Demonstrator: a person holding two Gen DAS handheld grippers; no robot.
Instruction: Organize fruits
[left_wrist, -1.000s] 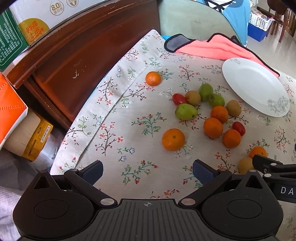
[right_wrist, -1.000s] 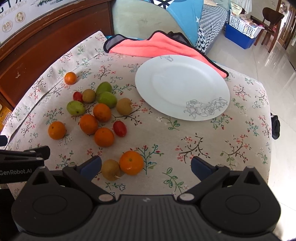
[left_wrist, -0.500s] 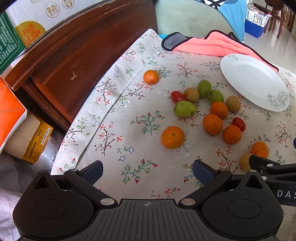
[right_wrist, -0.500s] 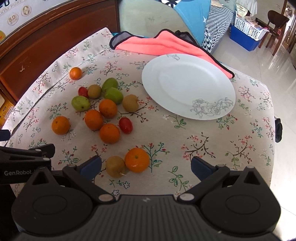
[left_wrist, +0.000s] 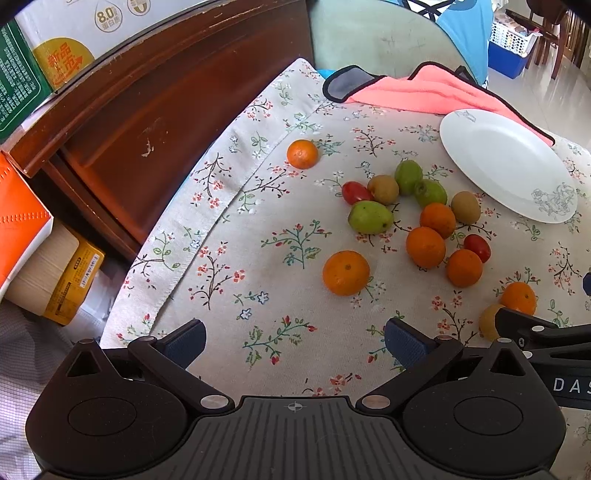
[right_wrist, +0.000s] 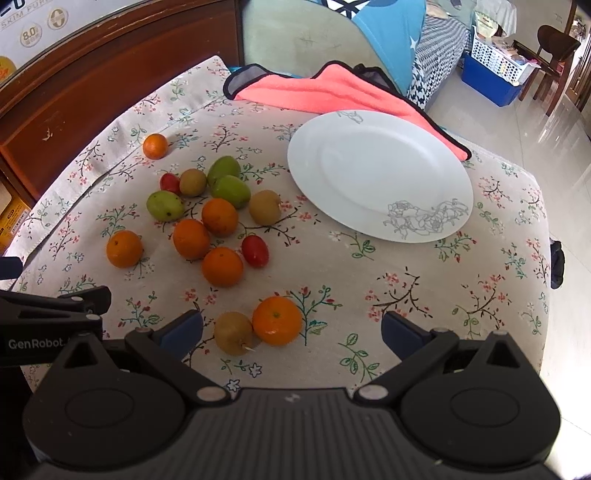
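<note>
Several oranges, green fruits, brown kiwis and red tomatoes lie scattered on a floral tablecloth. An empty white plate with a grey flower print sits to their right, also seen as the plate in the left wrist view. My right gripper is open, low over an orange and a kiwi that lie between its fingers. My left gripper is open above bare cloth, with a lone orange just ahead. A small orange lies apart at the far left.
A pink cloth with black trim lies behind the plate. A dark wooden cabinet runs along the table's left side, with boxes on the floor below. Tiled floor and a blue basket are at the right.
Both grippers have moved slightly forward and down toward the fruit; the orange and kiwi now sit lower between the right fingers. Both jaws stay open.
</note>
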